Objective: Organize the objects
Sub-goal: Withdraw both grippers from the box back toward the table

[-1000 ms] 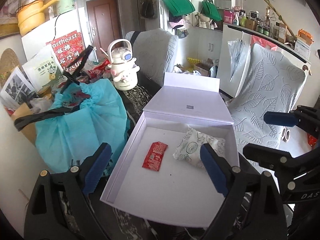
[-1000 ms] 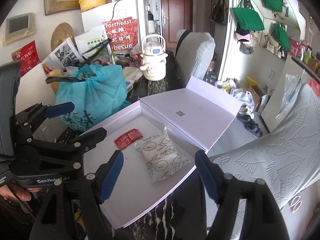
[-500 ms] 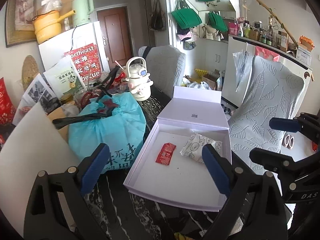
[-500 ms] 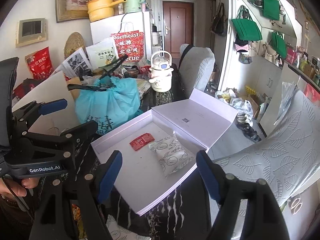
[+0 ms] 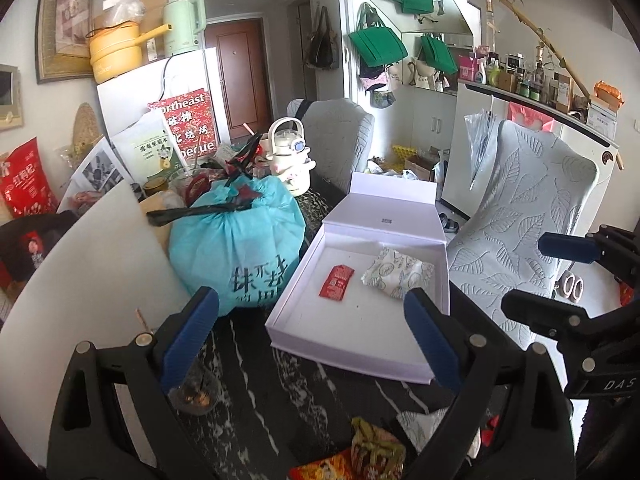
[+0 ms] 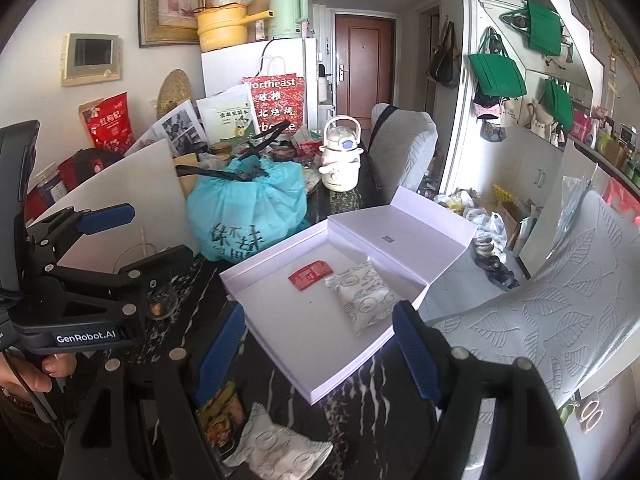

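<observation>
An open white box [image 5: 352,340] [image 6: 304,344] lies on the dark marble table. Inside it are a red sachet [image 5: 337,282] [image 6: 310,274] and a white patterned packet [image 5: 398,273] [image 6: 365,297]. Loose snack packets lie on the table near me: a white patterned one [image 6: 276,446] and a yellow-red one [image 5: 374,450] [image 6: 220,412]. My left gripper [image 5: 308,340] is open and empty, held back above the table short of the box. My right gripper [image 6: 316,356] is open and empty, near the box's front corner.
A tied teal bag [image 5: 236,236] [image 6: 248,208] sits left of the box. A white kettle [image 5: 289,160] stands behind it. A small glass cup [image 5: 194,394] is by my left finger. A leaf-patterned chair [image 5: 520,220] stands right of the table. A white board [image 5: 80,264] leans at left.
Both grippers have pulled back and up from the box, so it looks smaller and farther away. The loose packets on the near table have come into view. Both stay open.
</observation>
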A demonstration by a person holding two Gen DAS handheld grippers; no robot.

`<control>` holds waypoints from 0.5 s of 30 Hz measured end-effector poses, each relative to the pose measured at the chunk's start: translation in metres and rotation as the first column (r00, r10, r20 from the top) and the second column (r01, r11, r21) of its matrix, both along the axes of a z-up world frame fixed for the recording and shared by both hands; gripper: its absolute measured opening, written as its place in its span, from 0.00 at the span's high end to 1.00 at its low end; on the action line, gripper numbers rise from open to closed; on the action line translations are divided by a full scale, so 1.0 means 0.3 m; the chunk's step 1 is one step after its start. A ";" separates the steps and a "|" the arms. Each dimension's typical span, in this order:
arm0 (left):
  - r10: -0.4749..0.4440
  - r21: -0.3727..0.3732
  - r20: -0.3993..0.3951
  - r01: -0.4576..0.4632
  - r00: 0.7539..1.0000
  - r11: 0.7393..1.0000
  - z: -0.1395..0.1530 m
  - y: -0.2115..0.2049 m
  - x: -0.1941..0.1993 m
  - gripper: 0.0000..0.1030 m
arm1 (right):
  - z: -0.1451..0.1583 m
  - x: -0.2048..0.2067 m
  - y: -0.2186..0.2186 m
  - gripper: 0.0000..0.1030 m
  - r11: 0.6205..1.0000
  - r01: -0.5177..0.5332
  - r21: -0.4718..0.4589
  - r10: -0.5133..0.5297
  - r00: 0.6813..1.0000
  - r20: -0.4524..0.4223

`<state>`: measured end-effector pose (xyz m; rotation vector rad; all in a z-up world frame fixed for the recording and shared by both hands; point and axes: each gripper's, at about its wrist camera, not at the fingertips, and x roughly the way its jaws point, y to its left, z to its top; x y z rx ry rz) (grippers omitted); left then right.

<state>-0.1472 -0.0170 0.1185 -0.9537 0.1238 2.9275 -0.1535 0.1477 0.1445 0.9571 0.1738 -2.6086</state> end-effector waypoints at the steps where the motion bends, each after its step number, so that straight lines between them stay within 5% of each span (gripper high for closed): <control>1: 0.000 -0.001 0.001 0.000 1.000 1.000 -0.001 -0.003 0.018 0.09 | -0.002 0.011 -0.002 0.24 1.000 0.000 -0.001 0.000 1.000 0.001; 15: 0.019 0.003 0.049 -0.020 0.999 1.000 -0.081 -0.027 0.190 0.09 | -0.068 0.169 -0.034 0.22 1.000 -0.019 -0.004 0.019 0.999 0.027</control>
